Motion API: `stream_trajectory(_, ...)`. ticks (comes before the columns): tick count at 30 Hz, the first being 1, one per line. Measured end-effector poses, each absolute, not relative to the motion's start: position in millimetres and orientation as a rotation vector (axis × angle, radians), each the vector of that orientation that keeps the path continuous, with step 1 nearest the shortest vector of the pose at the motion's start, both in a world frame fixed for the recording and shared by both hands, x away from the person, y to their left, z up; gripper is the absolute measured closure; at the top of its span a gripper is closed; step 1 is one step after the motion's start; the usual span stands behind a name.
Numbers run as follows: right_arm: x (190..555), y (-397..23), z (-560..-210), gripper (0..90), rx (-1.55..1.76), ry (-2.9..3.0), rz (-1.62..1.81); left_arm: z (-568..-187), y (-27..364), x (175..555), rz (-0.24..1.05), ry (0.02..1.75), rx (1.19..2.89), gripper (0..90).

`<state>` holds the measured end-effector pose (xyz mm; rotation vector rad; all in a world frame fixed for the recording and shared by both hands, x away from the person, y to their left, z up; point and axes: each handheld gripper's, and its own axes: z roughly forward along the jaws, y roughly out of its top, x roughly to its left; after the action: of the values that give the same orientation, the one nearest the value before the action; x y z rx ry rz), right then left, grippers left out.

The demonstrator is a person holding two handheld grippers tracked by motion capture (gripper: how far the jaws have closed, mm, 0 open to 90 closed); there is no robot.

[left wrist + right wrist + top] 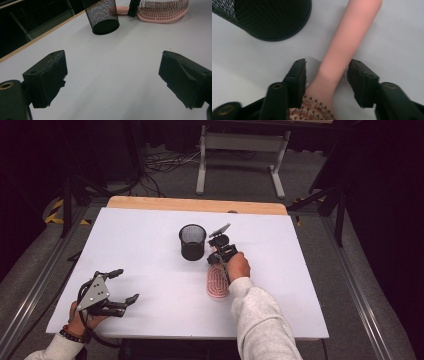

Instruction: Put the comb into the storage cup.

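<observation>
1. Hairbrush (217,281): pink, lying on the white table (150,245) right of centre in the high view, bristles up, handle pointing toward the top of the frame.
2. Mesh cup (192,241): black, standing upright at the centre of the high view, just left of the hairbrush handle and apart from it. In the right gripper view its base fills the upper left.
3. Right gripper (326,75): jaws parted, one on each side of the hairbrush where the handle meets the bristled head. A gap shows between each jaw and the handle; contact is not seen. In the high view this gripper sits over the handle, held by a hand in a pale sleeve (260,320).
4. Left gripper (119,287): lower left of the high view, well apart from the hairbrush and cup. Jaws wide apart, nothing between them; bare table lies between them in the left gripper view.
5. Left gripper view: cup at upper centre, hairbrush at upper right, with a black jaw of the other gripper beside the handle.
</observation>
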<state>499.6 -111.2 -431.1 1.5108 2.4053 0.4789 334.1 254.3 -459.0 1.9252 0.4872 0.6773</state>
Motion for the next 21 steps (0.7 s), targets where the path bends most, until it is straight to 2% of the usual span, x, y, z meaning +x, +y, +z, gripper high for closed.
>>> stream_trajectory(8,502.6,-111.2,-432.2,58.3,1.564,2.378,0.491,-461.1,250.8,334.5,0.672,0.471,1.966,10.9)
stream_trajectory(12,502.4,-113.8,-431.2,69.9,1.562,2.374,0.499,-461.4,249.5,334.4,0.677,0.465,1.978,11.4)
stream_trajectory(21,498.8,-122.1,-428.3,70.2,1.554,2.383,0.572,-463.2,247.2,334.1,0.680,0.455,2.001,13.5)
